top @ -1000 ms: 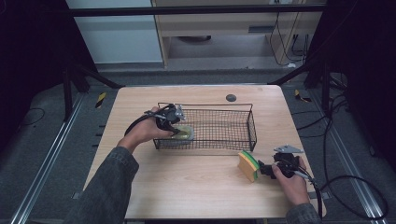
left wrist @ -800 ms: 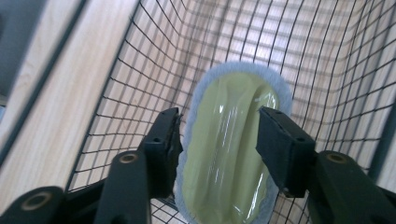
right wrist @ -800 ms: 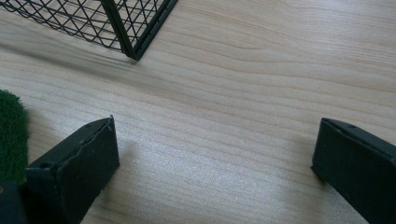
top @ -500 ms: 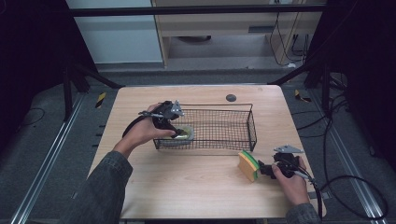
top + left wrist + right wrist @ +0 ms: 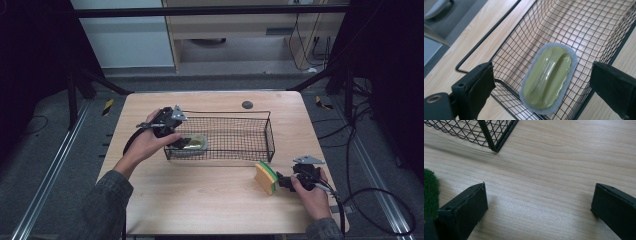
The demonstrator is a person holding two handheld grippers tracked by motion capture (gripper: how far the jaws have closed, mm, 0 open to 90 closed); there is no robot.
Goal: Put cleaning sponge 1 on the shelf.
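The left gripper (image 5: 541, 85) has just been opening its jaws, which stand released with the green scrubber pad (image 5: 549, 78) lying free below and between them on the wire basket (image 5: 584, 22) floor. The pad looks light, its glossy hump probably slippery, so the soft grey rim seems the better hold. The right gripper (image 5: 539, 207) has its jaws spread over bare counter (image 5: 564, 152), the yellow-green sponge (image 5: 429, 191) just outside one jaw.

**Count of things on and around the table**

One black wire basket (image 5: 235, 131) stands on one wooden table (image 5: 200, 200). There are two cleaning pads: one olive-green scrubber with a grey felt rim (image 5: 549, 77) lying in the basket, and one yellow-and-green sponge (image 5: 265, 177) on the tabletop. One dark round disc (image 5: 247, 105) sits behind the basket. Two handheld grippers: left gripper (image 5: 181, 141), right gripper (image 5: 280, 181).
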